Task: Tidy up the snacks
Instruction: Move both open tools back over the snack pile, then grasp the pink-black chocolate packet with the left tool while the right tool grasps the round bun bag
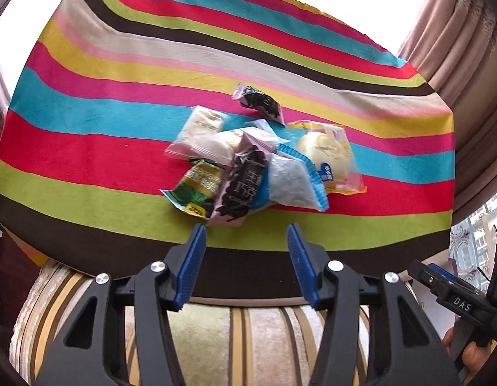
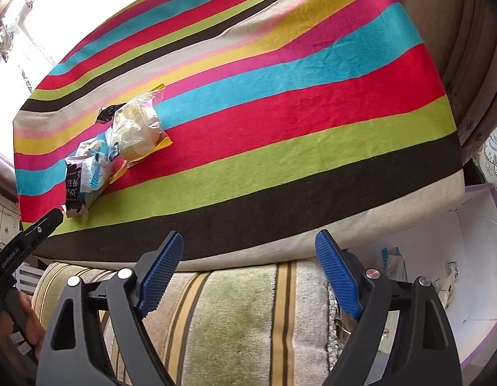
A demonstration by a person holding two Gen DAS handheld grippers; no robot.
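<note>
- Two sets of fingers, both empty: left gripper partly apart, right gripper wide.
- Left sits nearer; chocolate packet lies just ahead, lengthwise toward its fingers.

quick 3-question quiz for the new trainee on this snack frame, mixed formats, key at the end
1. True or false: the left gripper holds a packet.
2. Which packet lies apart from the pile, at its far side? A) black-and-pink chocolate packet B) green packet C) bun in yellow-edged wrapper
3. Fill in: the snacks lie on a ___ cloth.

Key: 1 false, its fingers are open and empty; 2 A; 3 striped.
</note>
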